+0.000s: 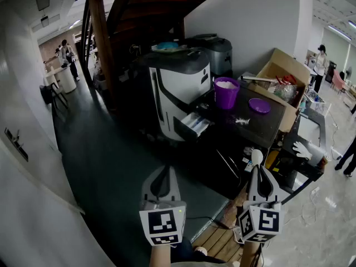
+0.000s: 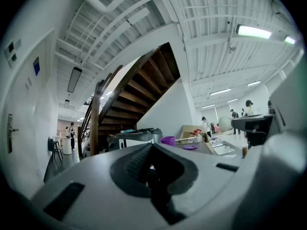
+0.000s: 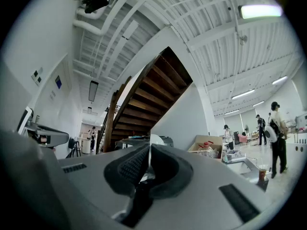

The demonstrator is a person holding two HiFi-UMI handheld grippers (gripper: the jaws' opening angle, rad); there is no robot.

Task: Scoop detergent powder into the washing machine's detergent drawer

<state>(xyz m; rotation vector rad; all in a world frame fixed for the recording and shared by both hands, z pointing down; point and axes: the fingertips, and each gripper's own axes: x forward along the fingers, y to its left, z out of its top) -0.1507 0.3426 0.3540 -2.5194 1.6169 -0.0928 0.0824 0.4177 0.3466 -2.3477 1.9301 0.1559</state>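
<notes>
A small white and black washing machine [image 1: 179, 88] stands on a dark table [image 1: 266, 131], and its detergent drawer [image 1: 196, 124] is pulled out toward me. Right of it is a purple cup [image 1: 226, 95] of white powder, with its purple lid [image 1: 259, 105] and a little spilled powder [image 1: 242, 120] nearby. My right gripper [image 1: 256, 170] is low and well short of the table, shut on a white scoop [image 1: 256, 157] whose round bowl [image 3: 156, 139] sticks up past the jaws. My left gripper [image 1: 163, 170] is beside it, shut and empty. The left gripper view shows the cup [image 2: 168, 140] far ahead.
An open cardboard box [image 1: 281, 71] of bottles sits at the table's right end, and a grey pot [image 1: 218, 52] stands behind the machine. A wooden staircase [image 1: 133, 15] rises behind. A cable lies on the dark floor [image 1: 111, 160] near my feet. People stand far off on both sides.
</notes>
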